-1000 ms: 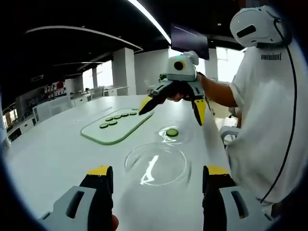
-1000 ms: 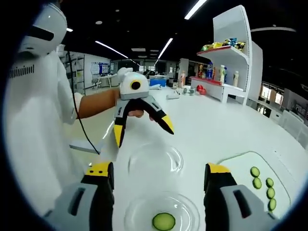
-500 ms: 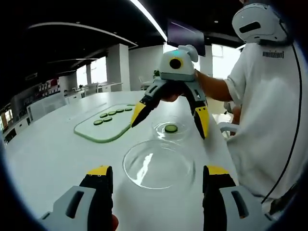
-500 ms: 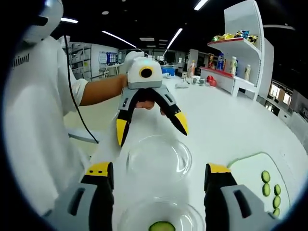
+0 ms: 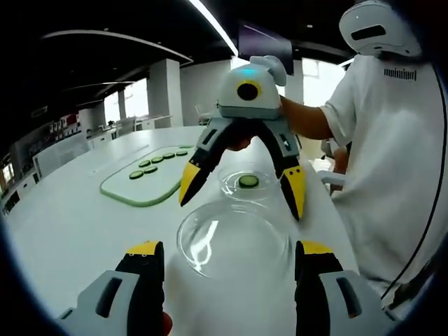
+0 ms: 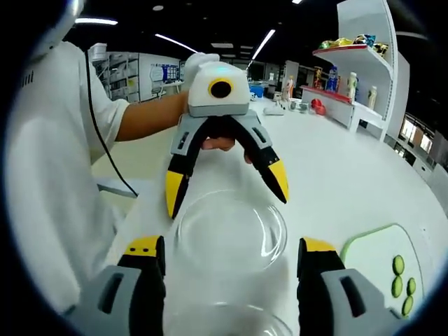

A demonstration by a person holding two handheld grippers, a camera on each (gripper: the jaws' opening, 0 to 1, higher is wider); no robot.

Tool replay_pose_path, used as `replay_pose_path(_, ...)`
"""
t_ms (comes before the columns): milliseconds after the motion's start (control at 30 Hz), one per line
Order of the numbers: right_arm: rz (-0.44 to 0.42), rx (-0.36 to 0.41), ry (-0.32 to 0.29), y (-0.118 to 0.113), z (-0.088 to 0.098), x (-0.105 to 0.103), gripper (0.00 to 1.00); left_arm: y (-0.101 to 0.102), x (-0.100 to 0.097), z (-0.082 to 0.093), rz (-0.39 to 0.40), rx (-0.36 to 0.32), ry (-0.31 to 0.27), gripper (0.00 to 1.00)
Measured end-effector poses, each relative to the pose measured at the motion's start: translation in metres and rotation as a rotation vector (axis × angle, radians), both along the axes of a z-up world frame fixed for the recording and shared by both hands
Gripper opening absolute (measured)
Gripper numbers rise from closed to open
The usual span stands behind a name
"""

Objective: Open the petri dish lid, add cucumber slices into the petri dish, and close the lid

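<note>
While lid (image 5: 234,241) lies flat, tray (image 5: 143,183) sits apart.

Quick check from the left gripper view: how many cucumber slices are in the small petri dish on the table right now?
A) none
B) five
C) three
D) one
D: a single green cucumber slice lies in the petri dish beyond the clear lid, while the other slices sit in a row on the cutting board.
</note>
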State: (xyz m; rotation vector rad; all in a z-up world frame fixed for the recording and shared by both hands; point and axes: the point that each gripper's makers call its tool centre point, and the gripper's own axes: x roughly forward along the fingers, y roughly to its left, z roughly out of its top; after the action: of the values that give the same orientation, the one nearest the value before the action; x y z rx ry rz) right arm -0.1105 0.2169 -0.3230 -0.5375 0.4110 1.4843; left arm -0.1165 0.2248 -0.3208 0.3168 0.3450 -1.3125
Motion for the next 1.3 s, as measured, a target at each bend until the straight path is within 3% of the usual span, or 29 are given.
replay_pose_path(367, 0.014, -0.033, 0.013, 0.005, -0.012, 0.004, 0.76, -0.003, 0.002, -0.006, -0.019, 0.014, 0.010, 0.76)
replay_pose_path(1300, 0.032, -0.032, 0.023, 0.010, -0.017, 0.000, 0.70, -0.007, 0.003, -0.014, -0.034, 0.012, 0.034, 0.73)
